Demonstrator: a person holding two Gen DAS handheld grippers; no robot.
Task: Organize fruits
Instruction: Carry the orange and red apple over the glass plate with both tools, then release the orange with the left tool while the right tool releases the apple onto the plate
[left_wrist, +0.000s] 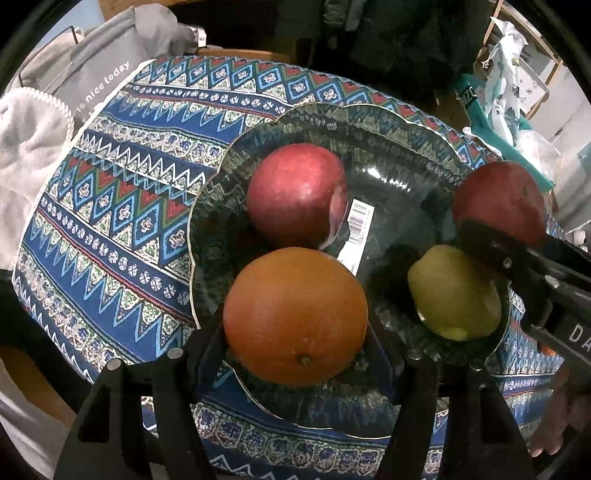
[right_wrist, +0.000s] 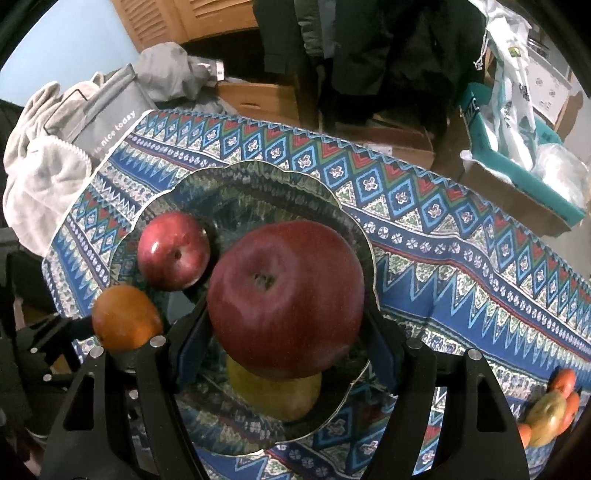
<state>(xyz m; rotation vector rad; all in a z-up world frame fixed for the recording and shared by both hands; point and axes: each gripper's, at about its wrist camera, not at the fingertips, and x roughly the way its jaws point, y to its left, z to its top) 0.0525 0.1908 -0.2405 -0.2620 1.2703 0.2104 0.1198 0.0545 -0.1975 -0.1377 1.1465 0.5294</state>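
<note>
A clear glass plate (left_wrist: 221, 177) with a dark patterned rim lies on a blue patterned tablecloth (left_wrist: 110, 206). On it rest a red apple (left_wrist: 295, 195) and a yellow fruit (left_wrist: 454, 291). My left gripper (left_wrist: 295, 332) is shut on an orange (left_wrist: 295, 314) at the plate's near rim. My right gripper (right_wrist: 286, 317) is shut on a larger red apple (right_wrist: 286, 295), held just over the yellow fruit (right_wrist: 273, 395) at the plate's (right_wrist: 258, 170) right side. In the left wrist view this apple (left_wrist: 498, 199) and the right gripper (left_wrist: 498, 254) show at the right. In the right wrist view the orange (right_wrist: 125, 317) is at the left.
A barcode sticker (left_wrist: 356, 236) shows through the plate. Grey towels and a grey bag (left_wrist: 85, 85) lie past the table's left corner. A teal box with plastic bags (right_wrist: 517, 155) stands at the back right. More small fruit (right_wrist: 546, 413) lies on the cloth at the right.
</note>
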